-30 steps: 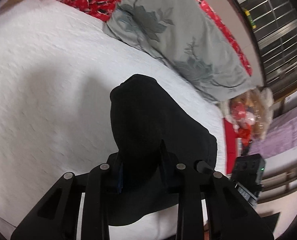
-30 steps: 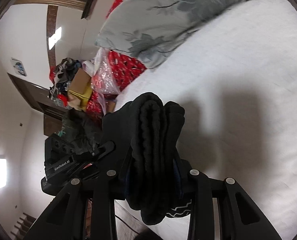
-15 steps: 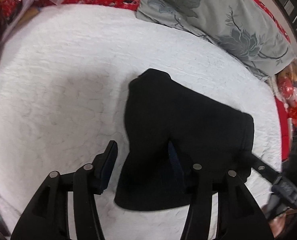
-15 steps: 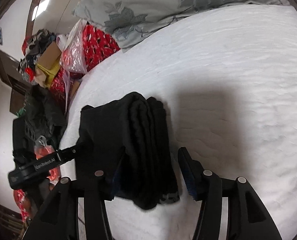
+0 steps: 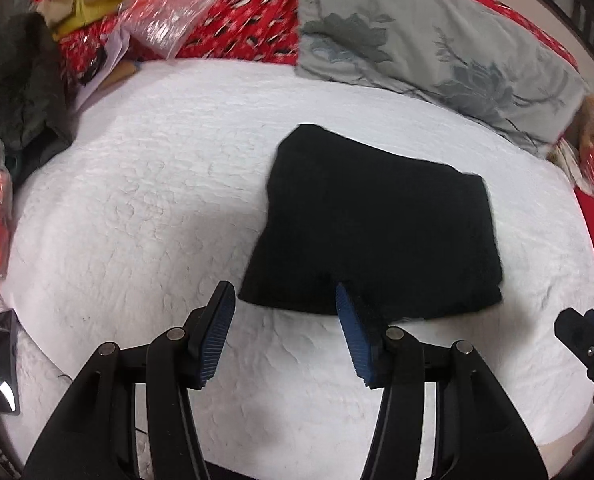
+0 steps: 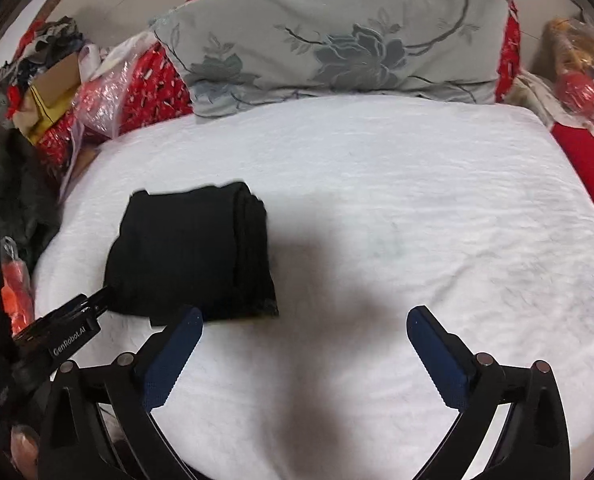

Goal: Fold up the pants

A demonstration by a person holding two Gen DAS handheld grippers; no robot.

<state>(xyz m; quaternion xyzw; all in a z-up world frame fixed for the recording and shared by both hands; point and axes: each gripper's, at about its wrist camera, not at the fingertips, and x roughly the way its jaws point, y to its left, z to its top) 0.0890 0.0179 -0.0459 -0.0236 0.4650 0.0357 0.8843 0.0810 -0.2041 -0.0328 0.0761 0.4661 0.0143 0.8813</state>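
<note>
The black pants lie folded in a compact rectangle on the white bed. In the right wrist view the pants sit left of centre, layered edges facing right. My left gripper is open and empty, just in front of the bundle's near edge; its right pad overlaps the edge in view. My right gripper is open wide and empty, to the right of the bundle's near corner. The left gripper's tip shows at the bundle's left side.
A grey floral pillow and a red patterned quilt lie at the bed's head. Boxes, bags and clothes are piled along the left side. A dark phone-like object lies at the bed's near left edge.
Both grippers were shut on the black pants, held up; they set the bundle down on the bed, opened, and pulled back. The pants now lie flat and free.
</note>
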